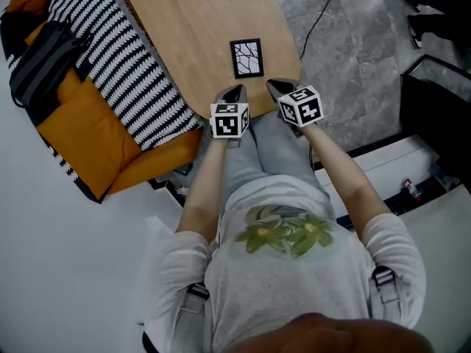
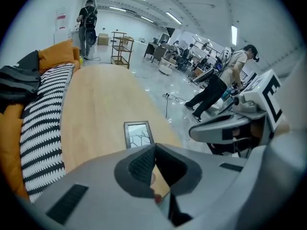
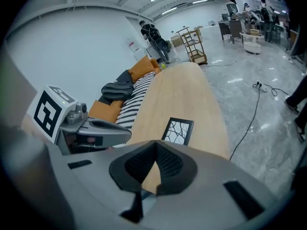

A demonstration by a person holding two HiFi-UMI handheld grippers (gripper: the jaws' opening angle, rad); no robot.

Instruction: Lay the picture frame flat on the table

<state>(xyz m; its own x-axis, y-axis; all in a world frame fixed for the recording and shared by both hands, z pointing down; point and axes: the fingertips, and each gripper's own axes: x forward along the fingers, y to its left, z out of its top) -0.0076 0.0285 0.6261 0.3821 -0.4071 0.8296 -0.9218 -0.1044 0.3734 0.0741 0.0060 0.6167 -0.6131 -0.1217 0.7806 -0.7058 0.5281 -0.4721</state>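
A small black picture frame with a bare-branch print lies flat on the light wooden table, near its close end. The left gripper view shows the frame ahead of my jaws, and in the right gripper view the frame lies just beyond them. My left gripper hovers at the table's near edge, shut and empty. My right gripper sits beside it to the right, also shut with nothing between its tips. Both stop short of the frame, not touching it.
An orange sofa with a black-and-white striped throw runs along the table's left side. Grey tiled floor with a black cable lies to the right. People stand in the far room, and a cart stands beyond the table's far end.
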